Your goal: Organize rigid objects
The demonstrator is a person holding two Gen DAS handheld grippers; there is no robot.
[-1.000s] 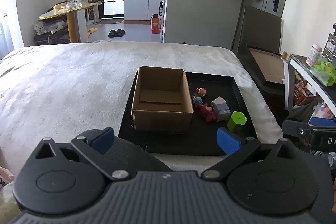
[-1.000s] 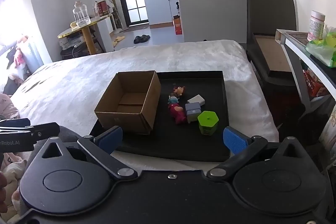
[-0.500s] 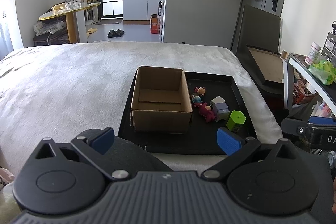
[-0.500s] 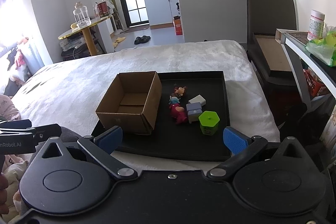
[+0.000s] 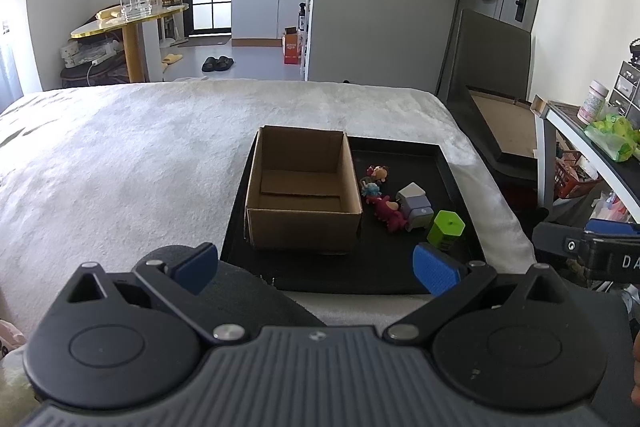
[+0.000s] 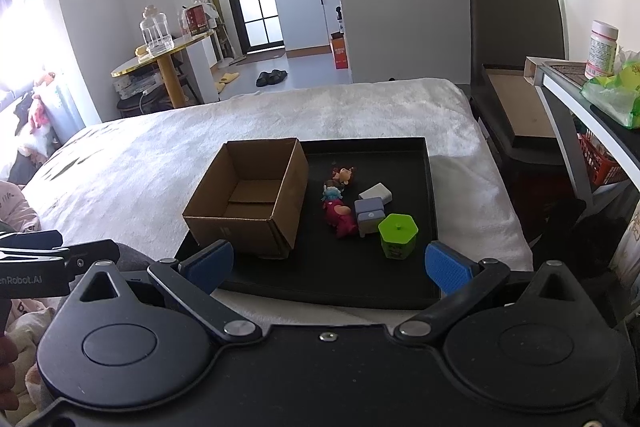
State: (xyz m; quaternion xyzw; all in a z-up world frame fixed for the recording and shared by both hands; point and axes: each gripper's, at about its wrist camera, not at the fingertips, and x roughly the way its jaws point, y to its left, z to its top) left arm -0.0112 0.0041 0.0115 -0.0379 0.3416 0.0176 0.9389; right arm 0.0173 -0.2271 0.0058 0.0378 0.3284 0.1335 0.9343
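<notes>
I have both grippers drawn back off the near edge of the black tray (image 5: 448, 163), which lies on the white bedcover (image 5: 120, 155). My left gripper (image 5: 316, 267) is spread wide with nothing between its blue pads, and my right gripper (image 6: 326, 265) is released the same way, also empty. On the tray's left part stands the cardboard box (image 5: 304, 187), top open and bare inside. To the right of the box, three small figures lie in a loose line: a brown-haired one (image 6: 344, 175) farthest from me, a blue-haired one (image 6: 333, 193) in the middle, and a dark pink one (image 6: 340, 218) nearest. Just right of the figures sit a white block (image 6: 376, 193) and a lavender block (image 6: 370, 215) (the lavender one touches the pink figure). The green hexagonal container (image 6: 398, 235) stands upright beside the lavender block, closest to the tray's near right corner.
</notes>
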